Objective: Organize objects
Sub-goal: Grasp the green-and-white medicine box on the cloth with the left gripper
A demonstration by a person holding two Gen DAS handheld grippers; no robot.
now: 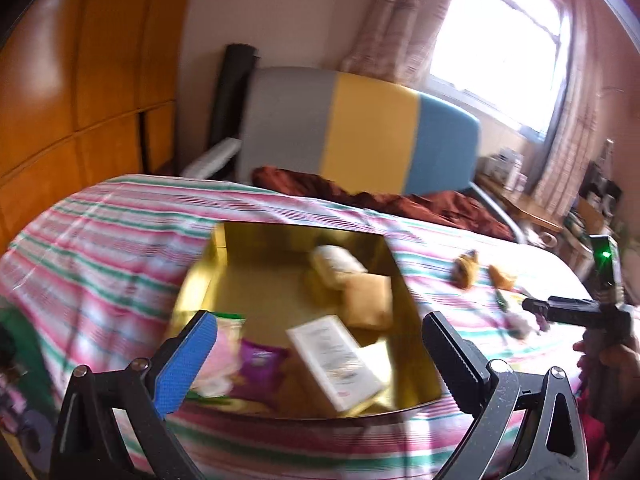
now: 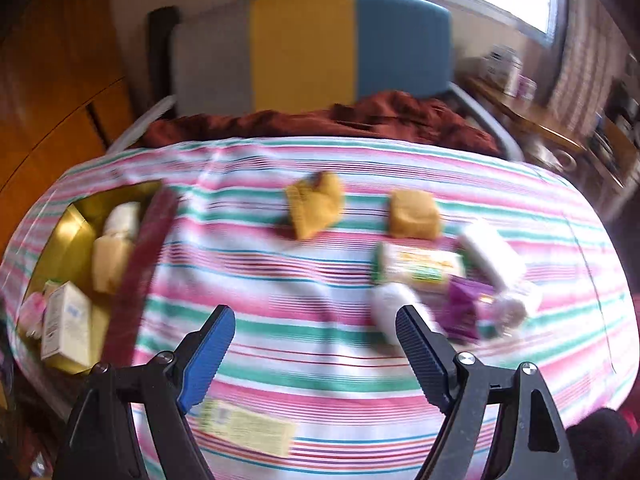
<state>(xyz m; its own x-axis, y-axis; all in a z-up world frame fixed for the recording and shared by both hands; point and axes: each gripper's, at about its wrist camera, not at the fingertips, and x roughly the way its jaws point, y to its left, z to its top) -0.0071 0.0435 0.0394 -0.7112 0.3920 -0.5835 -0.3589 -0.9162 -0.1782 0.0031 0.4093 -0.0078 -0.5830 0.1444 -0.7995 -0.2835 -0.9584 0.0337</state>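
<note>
An open gold box [image 1: 208, 276] lies on the striped bedspread. Inside it are a white box [image 1: 336, 360], a tan packet [image 1: 368, 296], a white packet [image 1: 336, 264], a purple packet [image 1: 260, 372] and something pink. My left gripper [image 1: 320, 336] hovers open over the box's near side, holding nothing. My right gripper [image 2: 316, 320] is open over the bedspread with nothing between its fingers. Just beyond it lie two yellow packets [image 2: 316, 204] [image 2: 414, 214], a green-and-white packet [image 2: 420, 266], a white roll [image 2: 492, 256] and a purple packet [image 2: 464, 308]. The gold box [image 2: 64, 236] is at its left.
A flat yellow-green packet [image 2: 248, 426] lies near the bed's front edge. A dark red blanket [image 2: 360, 120] is bunched at the headboard [image 2: 352, 44]. A wooden wardrobe [image 1: 80, 80] stands at the left and a cluttered desk [image 1: 520, 200] at the right. A hand [image 1: 612, 356] holds the right gripper [image 1: 536, 308].
</note>
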